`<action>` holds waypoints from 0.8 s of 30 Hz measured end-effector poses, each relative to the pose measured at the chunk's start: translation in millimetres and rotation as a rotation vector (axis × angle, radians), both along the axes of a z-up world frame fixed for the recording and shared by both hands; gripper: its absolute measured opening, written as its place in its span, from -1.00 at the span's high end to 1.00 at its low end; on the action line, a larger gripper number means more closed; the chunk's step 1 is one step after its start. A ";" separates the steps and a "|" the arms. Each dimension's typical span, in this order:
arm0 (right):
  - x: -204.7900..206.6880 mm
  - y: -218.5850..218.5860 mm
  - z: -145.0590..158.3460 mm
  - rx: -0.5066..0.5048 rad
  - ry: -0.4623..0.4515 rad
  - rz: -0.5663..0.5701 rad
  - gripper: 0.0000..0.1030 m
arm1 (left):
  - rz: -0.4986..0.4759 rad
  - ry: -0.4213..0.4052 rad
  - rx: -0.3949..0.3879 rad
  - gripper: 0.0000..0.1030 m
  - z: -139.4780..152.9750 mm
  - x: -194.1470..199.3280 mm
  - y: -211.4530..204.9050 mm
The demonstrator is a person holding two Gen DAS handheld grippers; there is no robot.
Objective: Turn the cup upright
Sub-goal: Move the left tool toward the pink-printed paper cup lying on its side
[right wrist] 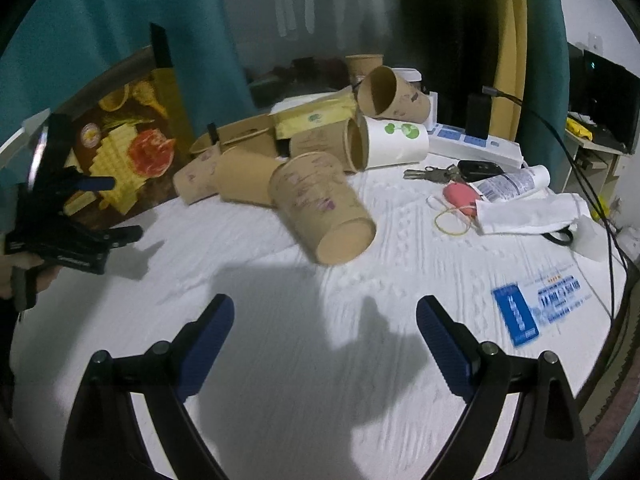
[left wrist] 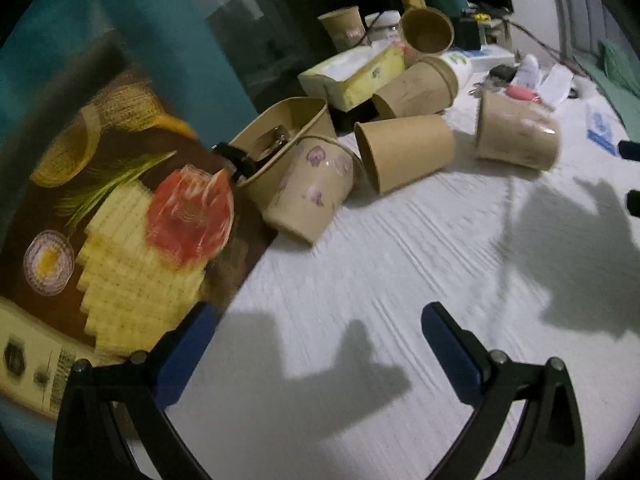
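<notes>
Several brown paper cups lie tipped over on a white cloth-covered table (right wrist: 280, 340). The nearest cup (right wrist: 320, 210), with purple flower prints, lies on its side with its base toward my right gripper; it also shows in the left wrist view (left wrist: 516, 136). Another flowered cup (left wrist: 310, 188) and a plain cup (left wrist: 404, 152) lie on their sides ahead of my left gripper. My left gripper (left wrist: 316, 320) is open and empty above the cloth. My right gripper (right wrist: 325, 312) is open and empty, short of the nearest cup. The left gripper also shows in the right wrist view (right wrist: 108, 208).
A food-print box (left wrist: 120, 220) lies at the table's left edge. A yellow tissue box (left wrist: 356, 72), a brown paper tray (left wrist: 280, 136), a white cup (right wrist: 394, 142), keys (right wrist: 436, 174), a tube (right wrist: 508, 182), a rubber band (right wrist: 454, 220) and a blue card (right wrist: 516, 316) lie around.
</notes>
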State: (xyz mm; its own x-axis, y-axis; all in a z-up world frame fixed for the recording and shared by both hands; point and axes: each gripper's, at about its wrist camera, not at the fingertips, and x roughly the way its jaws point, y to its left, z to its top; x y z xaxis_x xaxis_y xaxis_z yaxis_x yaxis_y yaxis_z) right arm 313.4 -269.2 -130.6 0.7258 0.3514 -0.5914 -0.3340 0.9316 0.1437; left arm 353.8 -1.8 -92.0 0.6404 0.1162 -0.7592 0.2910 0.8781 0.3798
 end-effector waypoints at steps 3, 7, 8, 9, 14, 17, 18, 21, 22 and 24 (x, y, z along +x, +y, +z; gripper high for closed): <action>13.4 -4.9 -1.0 0.007 0.007 -0.014 -0.77 | -0.019 0.000 0.023 -0.89 -5.7 32.8 -3.2; 21.2 -16.1 -6.4 0.025 0.027 -0.043 -0.77 | -0.049 0.003 0.049 -0.77 -13.7 66.6 -10.0; 21.5 -20.4 -8.1 0.027 0.046 -0.053 -0.77 | -0.053 0.003 0.058 -0.74 -15.4 72.0 -11.9; 21.9 -24.6 -9.9 0.036 0.054 -0.063 -0.77 | -0.053 0.002 0.068 -0.74 -17.3 76.3 -13.8; 14.5 -37.5 -17.6 0.045 0.068 -0.086 -0.77 | -0.035 0.004 0.097 -0.53 -23.4 95.8 -14.3; 6.6 -41.3 -19.6 0.044 0.077 -0.093 -0.77 | -0.015 0.019 0.082 -0.18 -22.7 96.3 -10.2; 2.9 -42.8 -19.4 0.049 0.078 -0.097 -0.77 | -0.008 0.012 0.073 -0.17 -20.5 93.7 -8.9; -14.6 -45.6 -16.3 0.067 0.071 -0.096 -0.77 | 0.024 0.023 0.036 -0.15 -10.4 74.6 1.2; -22.1 -46.7 -15.2 0.073 0.067 -0.096 -0.77 | 0.035 0.018 0.037 -0.14 -4.7 63.6 4.9; -35.6 -48.9 -13.2 0.085 0.063 -0.095 -0.77 | 0.058 0.002 0.025 -0.14 9.0 39.4 12.4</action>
